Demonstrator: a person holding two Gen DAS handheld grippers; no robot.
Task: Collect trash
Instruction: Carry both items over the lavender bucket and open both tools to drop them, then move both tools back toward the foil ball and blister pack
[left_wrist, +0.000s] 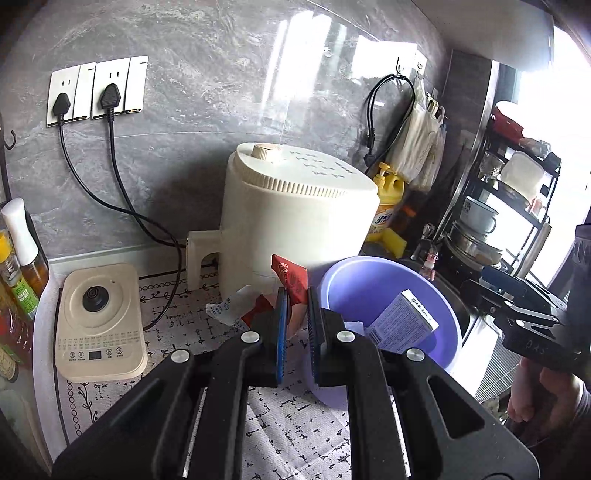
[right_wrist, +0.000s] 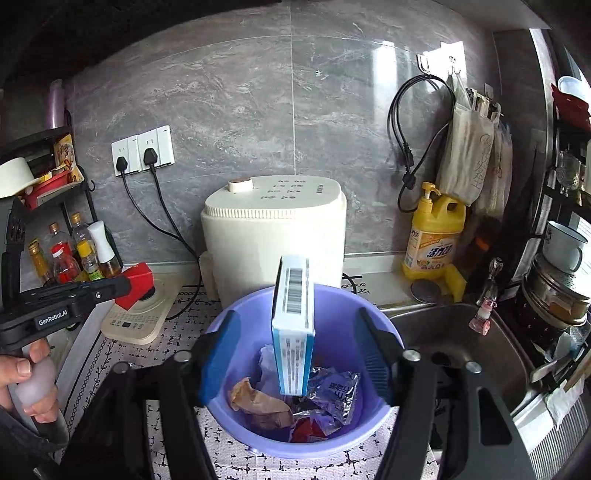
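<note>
1. Blue-padded fingers of the left gripper (left_wrist: 297, 314) are pinched narrow on a red wrapper (left_wrist: 291, 282), which stands up between the pads just left of the purple bucket (left_wrist: 448, 325).
2. Judging by that grip, the wrapper is lifted trash waiting to go into the bucket; a second torn packet (left_wrist: 229, 310) lies on the counter beside it.
3. Black and wide open, the right gripper (right_wrist: 299, 354) hovers over the bucket mouth with nothing between its pads.
4. Between its spread jaws a white and blue box (right_wrist: 293, 325) stands on end, its lower end among crumpled foil and paper at the bucket's bottom; whether it is falling or resting I cannot tell.
5. Behind the bucket sits a cream appliance (right_wrist: 275, 236), with a yellow soap bottle (right_wrist: 432, 236) to its right and a steel sink (right_wrist: 461, 332) nearer.
6. Underneath lies a patterned white mat (left_wrist: 288, 417) on the counter, backed by a grey marble wall with two plugged sockets (left_wrist: 98, 90).
</note>
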